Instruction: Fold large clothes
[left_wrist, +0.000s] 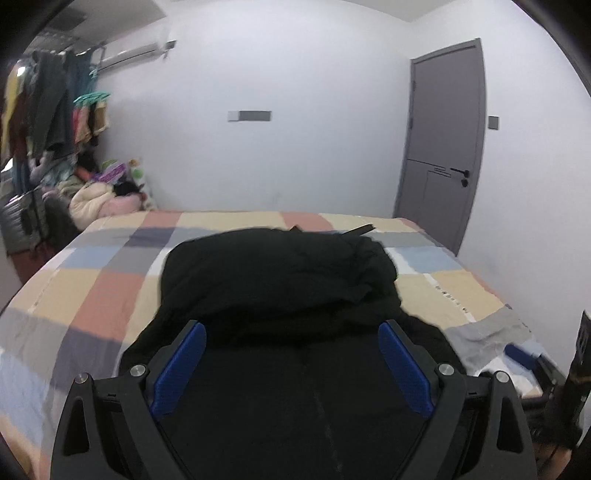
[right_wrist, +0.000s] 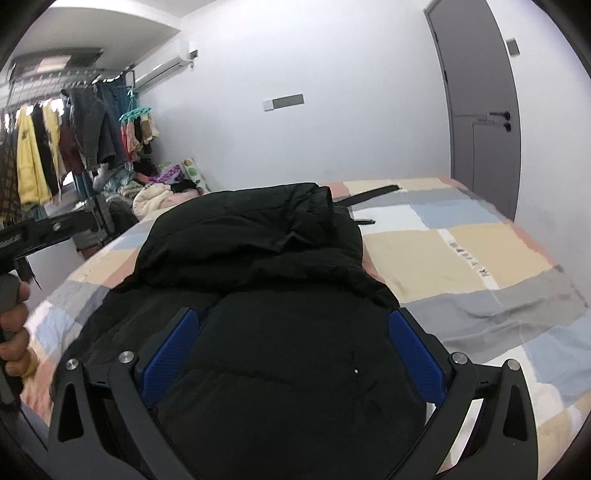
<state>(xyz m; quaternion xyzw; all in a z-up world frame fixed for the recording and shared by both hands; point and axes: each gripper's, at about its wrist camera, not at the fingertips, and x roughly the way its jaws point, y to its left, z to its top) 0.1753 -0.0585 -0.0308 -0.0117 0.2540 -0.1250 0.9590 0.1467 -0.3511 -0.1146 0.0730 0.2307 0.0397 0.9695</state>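
Left wrist view: clothes rack (left_wrist: 44, 110) far left, black coat (left_wrist: 280, 273) bunched mid-bed (left_wrist: 85, 295), grey door (left_wrist: 443, 140) right. Left gripper (left_wrist: 291, 328) jaws spread wide above coat, nothing pinched. Only this view: other gripper's blue pad tip at right edge.

Right wrist view: hand (right_wrist: 14, 325) on handle at left edge, seen only here. Rack (right_wrist: 48, 147) sharper, yellow garments visible. Coat (right_wrist: 258, 251) fills centre; black strap (right_wrist: 369, 195) beyond it. Right gripper (right_wrist: 295, 317) jaws spread, coat between pads, grip unclear.

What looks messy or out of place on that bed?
The black coat lies bunched in a lumpy heap on the patchwork bedspread, not flat. A dark strap trails loose behind it. Nothing looks spilled or damaged.
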